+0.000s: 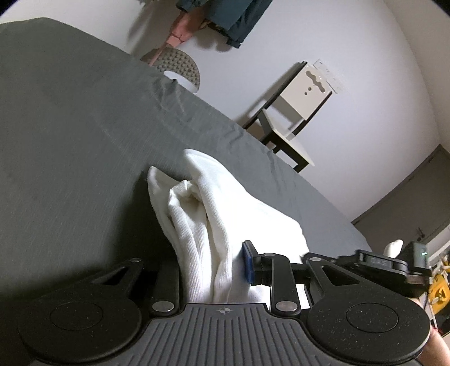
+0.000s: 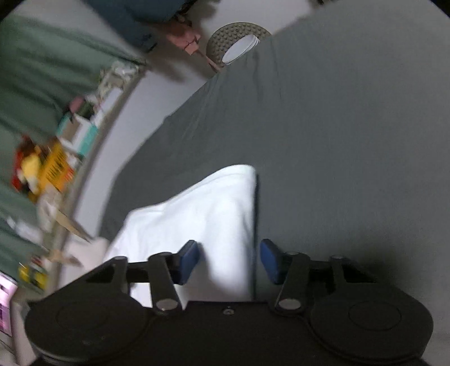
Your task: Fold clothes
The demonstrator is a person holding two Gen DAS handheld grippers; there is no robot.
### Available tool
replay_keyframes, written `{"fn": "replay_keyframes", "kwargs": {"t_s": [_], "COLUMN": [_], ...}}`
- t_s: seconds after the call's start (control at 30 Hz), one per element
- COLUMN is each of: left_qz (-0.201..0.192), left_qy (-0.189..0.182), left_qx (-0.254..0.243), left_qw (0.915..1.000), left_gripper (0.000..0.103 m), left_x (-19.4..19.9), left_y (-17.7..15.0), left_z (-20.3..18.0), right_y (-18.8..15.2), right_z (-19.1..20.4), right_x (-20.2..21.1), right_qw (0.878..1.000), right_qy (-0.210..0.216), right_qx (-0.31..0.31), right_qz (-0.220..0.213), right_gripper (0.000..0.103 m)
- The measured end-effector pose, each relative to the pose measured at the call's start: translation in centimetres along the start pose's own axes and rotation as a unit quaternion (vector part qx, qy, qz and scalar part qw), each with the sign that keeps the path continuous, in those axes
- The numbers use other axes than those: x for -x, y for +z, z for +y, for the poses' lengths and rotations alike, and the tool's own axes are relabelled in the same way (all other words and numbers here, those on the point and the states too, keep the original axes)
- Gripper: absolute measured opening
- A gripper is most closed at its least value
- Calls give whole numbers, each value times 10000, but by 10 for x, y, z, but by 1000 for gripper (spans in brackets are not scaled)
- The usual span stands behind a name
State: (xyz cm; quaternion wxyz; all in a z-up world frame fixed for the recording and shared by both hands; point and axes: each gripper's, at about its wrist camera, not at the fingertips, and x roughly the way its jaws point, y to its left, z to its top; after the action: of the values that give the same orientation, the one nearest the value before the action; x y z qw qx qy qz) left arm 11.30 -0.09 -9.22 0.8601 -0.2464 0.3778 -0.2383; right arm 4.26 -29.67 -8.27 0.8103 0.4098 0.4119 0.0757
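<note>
A white garment [image 1: 213, 214] lies bunched on the grey bed sheet [image 1: 70, 126]. My left gripper [image 1: 216, 264] is shut on a thick ribbed fold of it; the blue pad [image 1: 249, 261] presses the cloth and the other finger is hidden behind the fabric. In the right wrist view the same white garment [image 2: 197, 214] spreads flat on the grey sheet [image 2: 337, 126], its folded edge running between the fingers. My right gripper [image 2: 229, 260] is open, its blue pads [image 2: 189, 259] standing apart on either side of that edge. The right gripper [image 1: 388, 263] also shows at the far right of the left wrist view.
Beyond the bed stand a white chair with a dark frame [image 1: 292, 112] and a round studded object holding a white disc [image 1: 180, 70] [image 2: 239, 42]. Dark teal clothing [image 1: 225, 17] hangs on the wall. A cluttered shelf [image 2: 53, 166] runs along the bed's left side.
</note>
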Motion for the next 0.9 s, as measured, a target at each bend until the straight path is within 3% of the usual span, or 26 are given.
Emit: {"fn": "replay_keyframes", "kwargs": {"t_s": [0.1, 0.2, 0.33, 0.53, 0.77, 0.9], "left_qz": [-122, -221, -497, -897, -963, -946], "left_qy": [51, 170, 402, 807, 1338, 1521], "left_qx": [-273, -714, -1074, -1367, -1486, -1406], "left_qw": [9995, 9971, 9922, 9832, 9751, 9737], "left_gripper": [27, 27, 27, 27, 27, 27], "left_x": [9, 22, 38, 59, 55, 39], "left_y": [4, 11, 38, 103, 171, 189], "left_z": [-7, -18, -30, -17, 37, 71], "right_y": [-3, -9, -7, 27, 50, 57], "right_z": [-10, -6, 15, 80, 131, 139], "right_x": [-9, -9, -1, -21, -95, -142], "right_qw": [9986, 9982, 9961, 9945, 9952, 9964], "right_qy": [315, 318, 590, 769, 687, 638], "right_qx": [-408, -404, -346, 86, 249, 54], "right_qz": [-74, -310, -549, -705, -655, -551], "right_gripper": [28, 20, 19, 19, 19, 19]}}
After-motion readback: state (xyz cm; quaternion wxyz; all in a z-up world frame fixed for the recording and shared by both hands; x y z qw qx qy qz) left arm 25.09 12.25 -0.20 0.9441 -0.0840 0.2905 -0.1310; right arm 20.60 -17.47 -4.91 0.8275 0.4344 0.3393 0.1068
